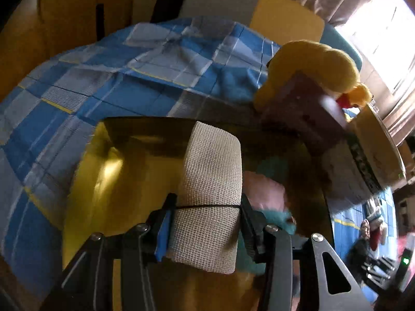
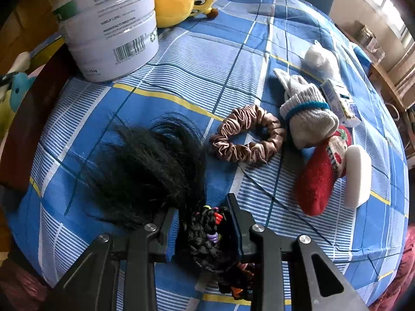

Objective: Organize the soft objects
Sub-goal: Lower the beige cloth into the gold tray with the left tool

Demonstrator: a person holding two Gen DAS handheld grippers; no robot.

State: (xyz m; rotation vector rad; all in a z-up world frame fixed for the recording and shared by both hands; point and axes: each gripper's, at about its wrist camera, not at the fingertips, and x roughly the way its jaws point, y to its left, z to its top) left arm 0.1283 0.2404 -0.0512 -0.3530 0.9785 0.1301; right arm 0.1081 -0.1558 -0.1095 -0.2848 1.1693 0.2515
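My left gripper (image 1: 205,207) is shut on a beige mesh sponge pad (image 1: 211,181) and holds it over a yellow box (image 1: 103,171) that has pink and teal soft items (image 1: 264,194) inside. My right gripper (image 2: 203,215) is shut on a black braided hair piece (image 2: 155,165) with coloured bands, low over the blue checked tablecloth (image 2: 181,59). On the cloth lie a brown satin scrunchie (image 2: 247,136), a grey knit glove (image 2: 308,114), a red sock (image 2: 316,181), a white sponge (image 2: 358,176) and a white fluffy item (image 2: 320,57).
A white tin can (image 2: 109,26) stands at the back left with a yellow plush toy (image 2: 181,0) behind it. A small printed packet (image 2: 339,98) lies by the glove. A yellow plush (image 1: 311,67) lies over a brown box (image 1: 301,108) in the left wrist view.
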